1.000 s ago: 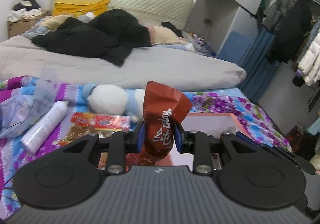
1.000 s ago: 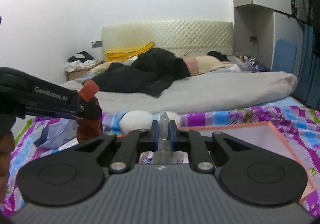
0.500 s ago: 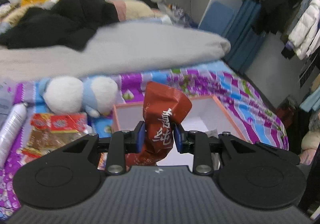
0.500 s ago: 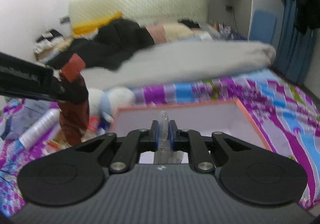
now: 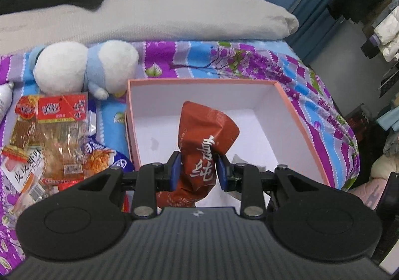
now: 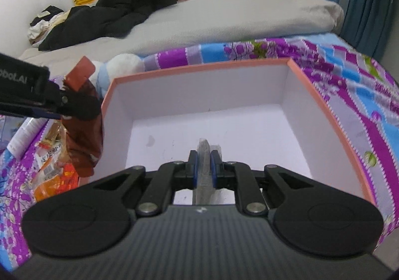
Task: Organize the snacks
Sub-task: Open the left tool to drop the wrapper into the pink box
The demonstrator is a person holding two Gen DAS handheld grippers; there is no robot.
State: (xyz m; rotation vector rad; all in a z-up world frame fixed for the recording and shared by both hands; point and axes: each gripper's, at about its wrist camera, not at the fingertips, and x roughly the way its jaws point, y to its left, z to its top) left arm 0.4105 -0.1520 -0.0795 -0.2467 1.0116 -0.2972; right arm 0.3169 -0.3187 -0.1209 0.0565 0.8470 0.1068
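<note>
My left gripper is shut on a red-brown snack packet with white characters and holds it upright above the near left part of the open orange box. The packet also shows in the right wrist view, just left of the box's left wall. My right gripper is shut on a thin silvery grey packet, held edge-on over the box's white floor. Several loose snack packets lie on the purple bedspread left of the box.
A white and blue plush toy lies beyond the snack pile. A white tube is at the far left. A grey duvet and dark clothes cover the bed behind. The bedspread drops off at the right.
Both grippers have tipped downward and moved toward the box with their packets. The box interior now fills the middle of both views, and the wall and headboard have slid out of sight.
</note>
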